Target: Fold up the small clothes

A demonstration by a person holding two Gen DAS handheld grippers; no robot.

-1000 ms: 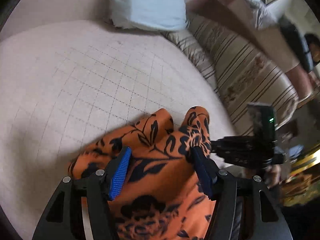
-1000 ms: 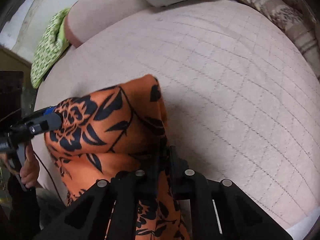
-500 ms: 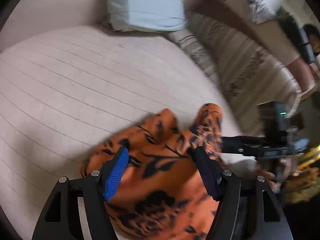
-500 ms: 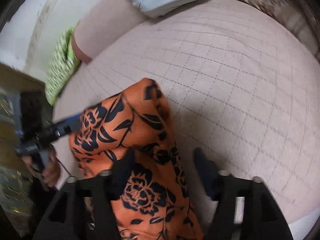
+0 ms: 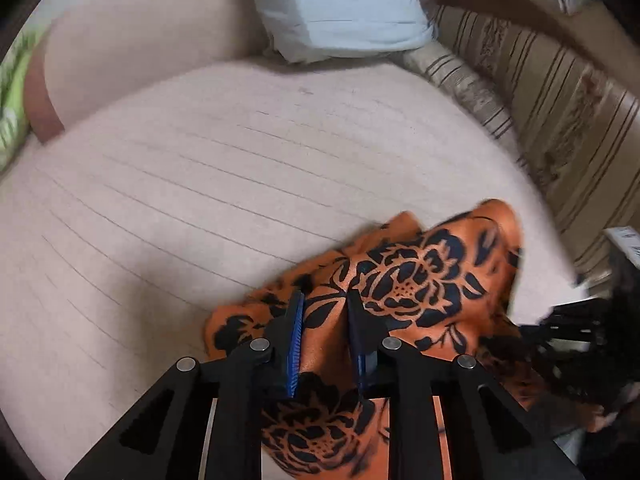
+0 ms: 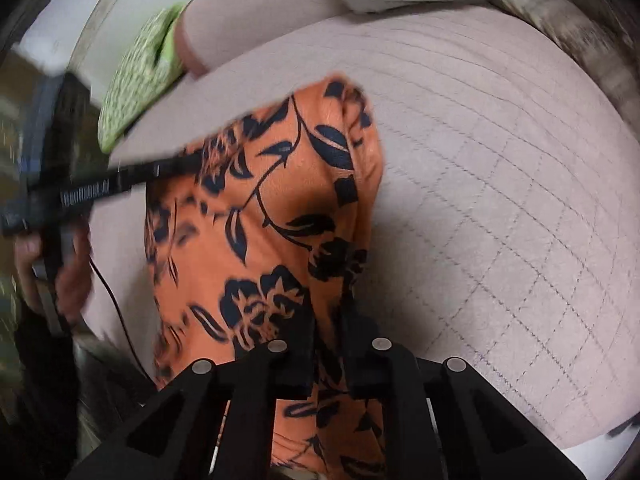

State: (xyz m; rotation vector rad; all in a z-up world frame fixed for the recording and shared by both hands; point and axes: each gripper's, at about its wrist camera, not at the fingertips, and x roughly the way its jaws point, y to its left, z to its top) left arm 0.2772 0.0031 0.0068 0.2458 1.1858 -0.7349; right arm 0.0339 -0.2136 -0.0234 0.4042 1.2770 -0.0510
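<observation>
The garment (image 5: pixel 400 280) sits at the cushion's (image 5: pixel 200 180) near edge, with the pillow (image 5: pixel 340 4) at its far edge.

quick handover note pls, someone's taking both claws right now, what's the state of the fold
Left claw: jaws closing, a ridge of the orange floral garment between the pads.
Right claw: jaws closing too, fabric of the same garment between them.
Garment: bunched near the front edge of the pale quilted cushion, partly hanging over it. A light blue pillow sits at the back, a green cloth off to the side.
Done: both claws are at the cloth.
Left: no neat fold shows yet; spread it flat, then fold.
</observation>
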